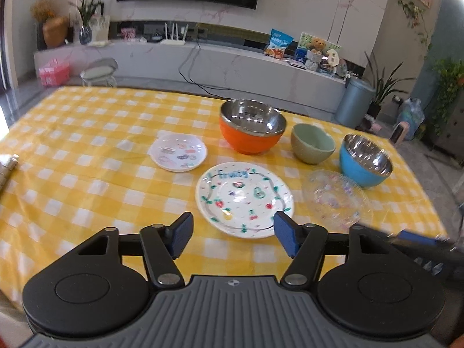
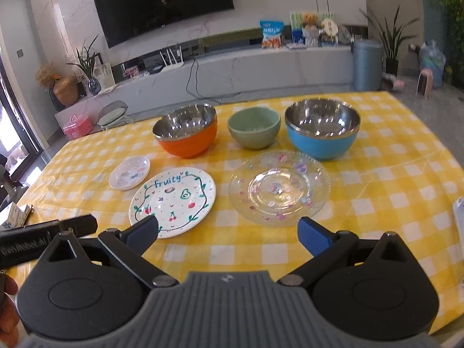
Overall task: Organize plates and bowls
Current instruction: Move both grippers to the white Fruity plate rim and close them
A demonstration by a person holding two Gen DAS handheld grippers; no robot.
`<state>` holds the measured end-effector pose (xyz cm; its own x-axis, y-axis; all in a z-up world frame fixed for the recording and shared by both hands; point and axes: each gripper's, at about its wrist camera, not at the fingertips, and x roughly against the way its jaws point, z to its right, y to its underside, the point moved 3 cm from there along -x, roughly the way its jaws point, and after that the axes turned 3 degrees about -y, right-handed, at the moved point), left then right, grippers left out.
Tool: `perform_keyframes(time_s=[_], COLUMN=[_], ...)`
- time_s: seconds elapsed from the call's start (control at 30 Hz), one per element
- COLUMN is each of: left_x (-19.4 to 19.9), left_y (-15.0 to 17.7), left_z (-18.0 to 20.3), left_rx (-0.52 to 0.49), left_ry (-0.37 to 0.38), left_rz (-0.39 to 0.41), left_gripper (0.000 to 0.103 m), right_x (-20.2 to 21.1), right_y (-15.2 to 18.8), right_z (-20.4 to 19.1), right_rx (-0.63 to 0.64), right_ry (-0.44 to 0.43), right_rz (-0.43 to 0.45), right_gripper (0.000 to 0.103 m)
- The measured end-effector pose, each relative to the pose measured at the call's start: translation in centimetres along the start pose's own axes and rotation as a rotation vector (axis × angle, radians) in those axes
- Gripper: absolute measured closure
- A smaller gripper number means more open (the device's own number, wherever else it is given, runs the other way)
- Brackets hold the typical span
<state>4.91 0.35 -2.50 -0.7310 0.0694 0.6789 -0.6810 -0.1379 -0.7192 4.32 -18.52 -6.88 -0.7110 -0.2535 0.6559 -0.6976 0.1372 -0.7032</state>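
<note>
On the yellow checked tablecloth (image 1: 87,174) stand an orange steel-lined bowl (image 1: 251,127) (image 2: 185,134), a green ceramic bowl (image 1: 312,143) (image 2: 254,132) and a blue steel-lined bowl (image 1: 366,160) (image 2: 322,130). In front lie a small white saucer (image 1: 179,152) (image 2: 130,172), a white "Fruity" plate (image 1: 244,199) (image 2: 172,201) and a clear glass plate (image 1: 336,200) (image 2: 279,187). My left gripper (image 1: 232,233) is open and empty above the near edge of the Fruity plate. My right gripper (image 2: 227,233) is open and empty, near the front of the glass plate.
A silvery object (image 1: 7,168) lies at the table's left edge. A white object (image 2: 458,217) sits at the right edge. Beyond the table are a TV console (image 1: 203,58), a blue bin (image 1: 355,101) and potted plants.
</note>
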Motion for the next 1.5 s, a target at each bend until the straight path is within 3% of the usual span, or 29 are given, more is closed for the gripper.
perform_keyframes(time_s=[0.13, 0.3, 0.47, 0.6, 0.83, 1.1, 1.23, 1.5], left_x=[-1.4, -3.3, -5.2, -7.0, -10.1, -11.7, -12.6, -14.2], left_y=[-1.2, -2.7, -4.2, -4.7, -3.5, -2.5, -2.4, -2.1], left_z=[-0.1, -0.6, -1.3, -2.3, -4.5, -5.9, -6.7, -7.0], left_rx=[0.038, 0.016, -0.034, -0.003, 0.128, 0.217, 0.286, 0.314], left_ry=[0.044, 0.017, -0.049, -0.029, 0.035, 0.101, 0.128, 0.148], left_rz=[-0.04, -0.065, -0.042, -0.049, -0.128, -0.153, -0.163, -0.177], left_gripper=[0.036, 0.044, 0.044, 0.044, 0.044, 0.044, 0.046, 0.065], right_x=[-1.8, -4.3, -7.4, -9.3, -10.4, -12.4, -13.4, -14.3], right_y=[-0.2, -0.7, -1.6, -2.1, -1.8, -0.9, -0.6, -0.8], right_z=[-0.1, -0.4, -0.6, -0.8, -0.5, 2.0, 3.1, 3.1], right_rx=[-0.007, 0.003, -0.052, -0.081, -0.098, -0.289, -0.375, -0.354], right_ry=[-0.012, -0.059, -0.111, -0.151, -0.187, -0.256, -0.29, -0.273], right_rz=[-0.016, -0.002, -0.071, -0.114, -0.118, -0.176, -0.189, -0.171], right_gripper=[0.011, 0.011, 0.029, 0.048, 0.048, 0.048, 0.06, 0.085])
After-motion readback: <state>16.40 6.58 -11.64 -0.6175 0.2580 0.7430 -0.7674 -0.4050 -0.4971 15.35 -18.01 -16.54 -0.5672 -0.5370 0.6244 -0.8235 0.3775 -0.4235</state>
